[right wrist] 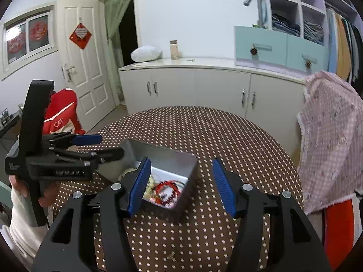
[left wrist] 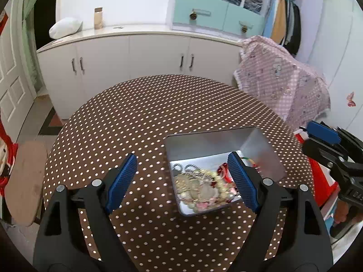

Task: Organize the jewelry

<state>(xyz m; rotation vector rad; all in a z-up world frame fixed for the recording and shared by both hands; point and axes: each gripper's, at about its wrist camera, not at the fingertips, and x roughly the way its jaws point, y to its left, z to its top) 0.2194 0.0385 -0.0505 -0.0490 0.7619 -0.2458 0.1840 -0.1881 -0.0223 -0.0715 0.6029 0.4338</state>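
Above the tin's (left wrist: 261, 145) rim, both grippers (left wrist: 182, 179) (right wrist: 181, 181) agape, bare tablecloth (left wrist: 136, 117) beyond.

One bench (left wrist: 140, 117), round, at frame centre. One tin (left wrist: 261, 149), lower right of centre in the left view. Jewelry (left wrist: 202, 188) inside it: a tangled heap, pieces too overlapped to count. Two tongs: left (left wrist: 183, 179), right (right wrist: 181, 185), each with two blue pads. One cabinet (left wrist: 136, 54) across the upper frame, four handles showing. One jar (left wrist: 98, 18) and one white bag (left wrist: 65, 27), upper left. Two teal drawers (left wrist: 215, 15), upper right.
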